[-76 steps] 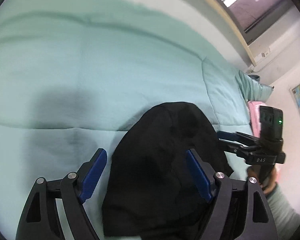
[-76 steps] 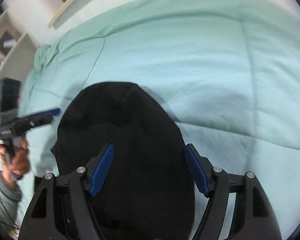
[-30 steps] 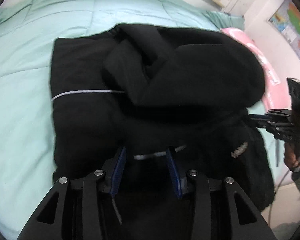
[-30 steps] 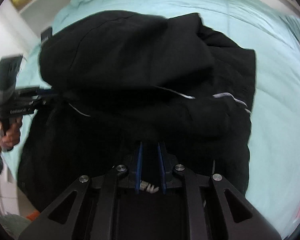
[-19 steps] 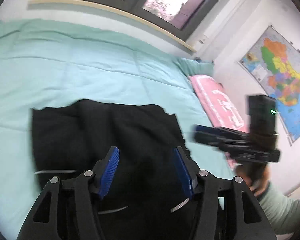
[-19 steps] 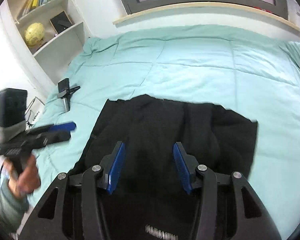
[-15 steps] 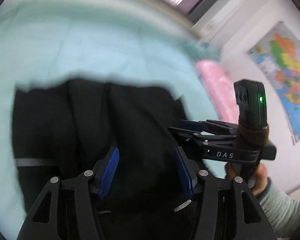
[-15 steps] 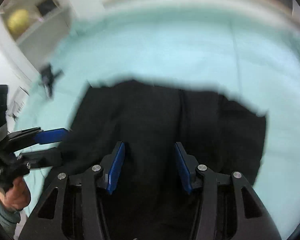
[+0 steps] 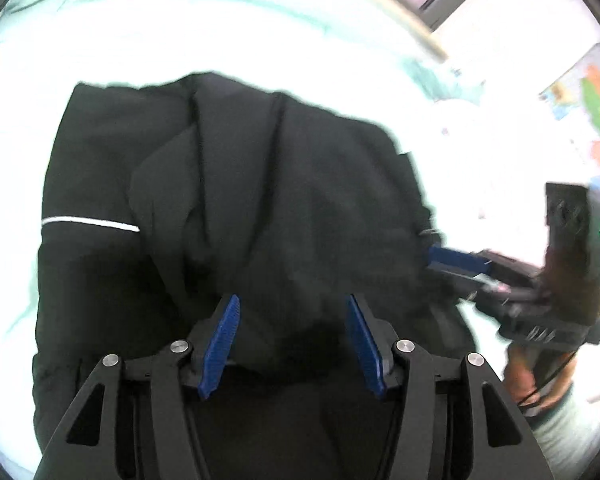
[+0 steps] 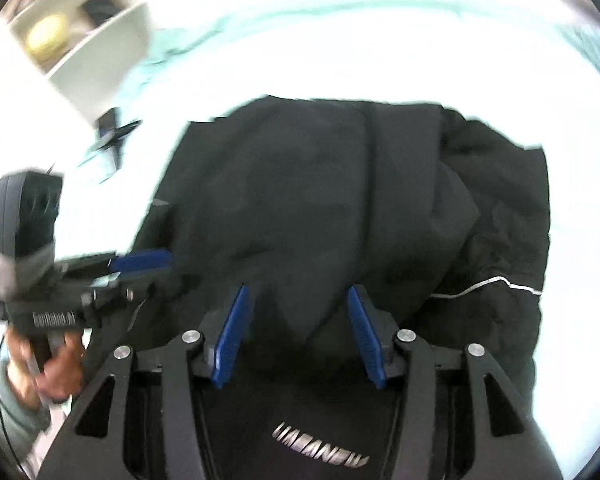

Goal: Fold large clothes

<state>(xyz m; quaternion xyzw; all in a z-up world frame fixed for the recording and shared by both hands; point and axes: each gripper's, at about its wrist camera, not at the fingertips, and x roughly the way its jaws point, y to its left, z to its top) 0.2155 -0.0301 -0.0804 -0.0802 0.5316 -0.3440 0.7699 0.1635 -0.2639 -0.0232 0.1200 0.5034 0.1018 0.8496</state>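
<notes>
Left wrist view: black jacket (image 9: 260,200) lies bunched on the bed (image 9: 100,32), partly folded; smoothing remains. Left hand-held gripper (image 9: 292,340) and right hand-held gripper (image 10: 300,336) gape wide, holding nothing.

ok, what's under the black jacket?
The black jacket lies on the mint-green quilt, which shows around its edges. Anything else beneath is hidden by the fabric.

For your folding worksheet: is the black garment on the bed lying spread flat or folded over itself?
Folded over itself, loosely: the black garment shows overlapping layers and bunched creases, not one flat sheet, on the bed.
</notes>
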